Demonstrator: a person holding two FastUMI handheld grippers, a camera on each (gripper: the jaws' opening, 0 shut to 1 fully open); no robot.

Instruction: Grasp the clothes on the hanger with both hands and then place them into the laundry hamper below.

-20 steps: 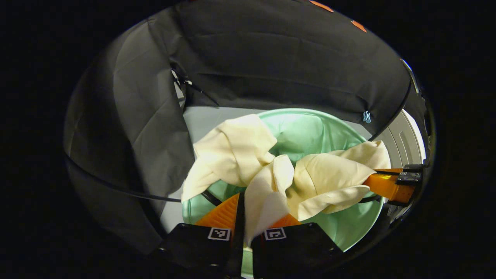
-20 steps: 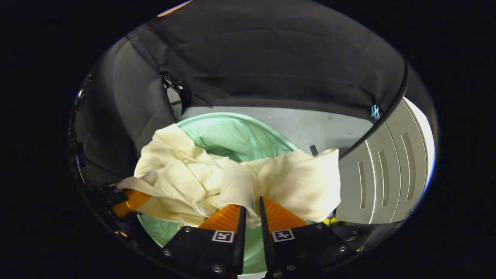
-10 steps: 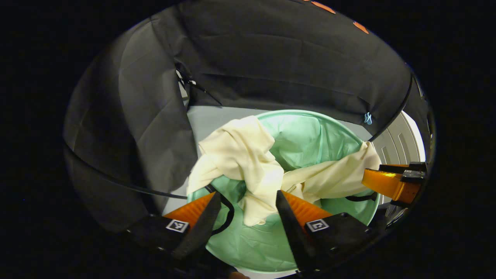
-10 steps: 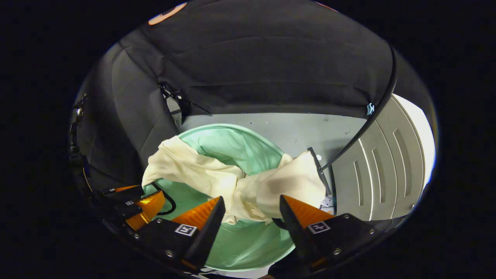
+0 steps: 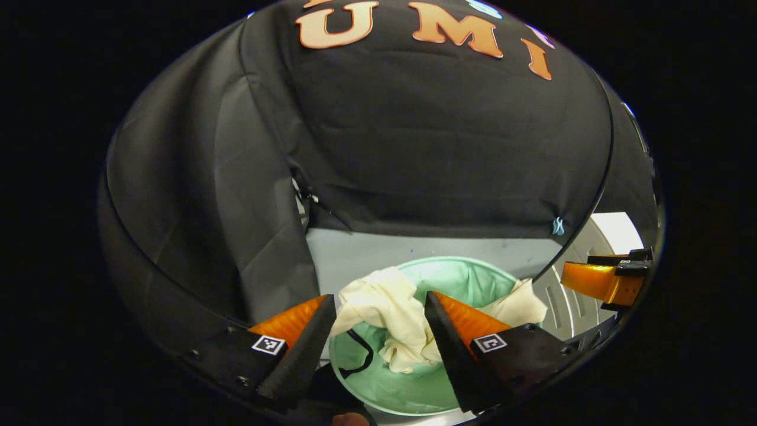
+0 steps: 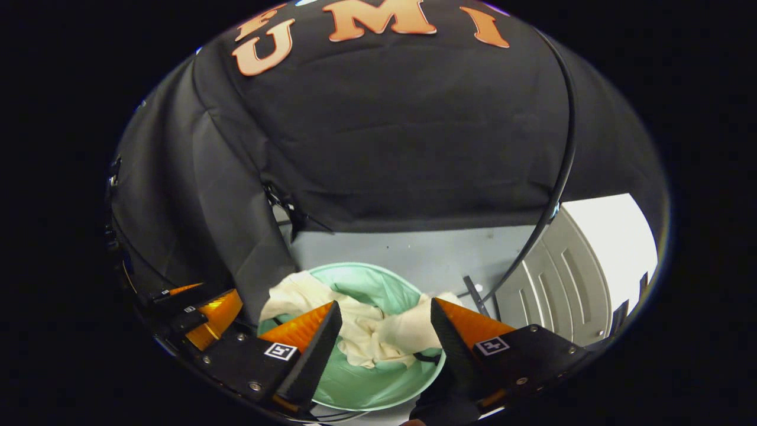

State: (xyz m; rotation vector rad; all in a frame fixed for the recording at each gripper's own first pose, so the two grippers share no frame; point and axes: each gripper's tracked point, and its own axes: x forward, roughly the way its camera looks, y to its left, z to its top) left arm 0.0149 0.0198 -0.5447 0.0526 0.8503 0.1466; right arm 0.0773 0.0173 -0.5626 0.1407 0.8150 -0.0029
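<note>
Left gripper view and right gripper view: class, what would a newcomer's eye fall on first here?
The cream garment lies crumpled in the round mint-green hamper low in both views, draped over its rim. The left gripper and right gripper stand open above it, holding nothing. A white slatted panel stands to the right.

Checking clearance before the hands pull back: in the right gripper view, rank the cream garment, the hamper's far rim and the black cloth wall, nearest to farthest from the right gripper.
1. Garment, draped in the hamper just ahead of the right gripper, between its open jaws.
2. Hamper's far rim, behind the garment.
3. Cloth wall, beyond, across a strip of floor.
</note>
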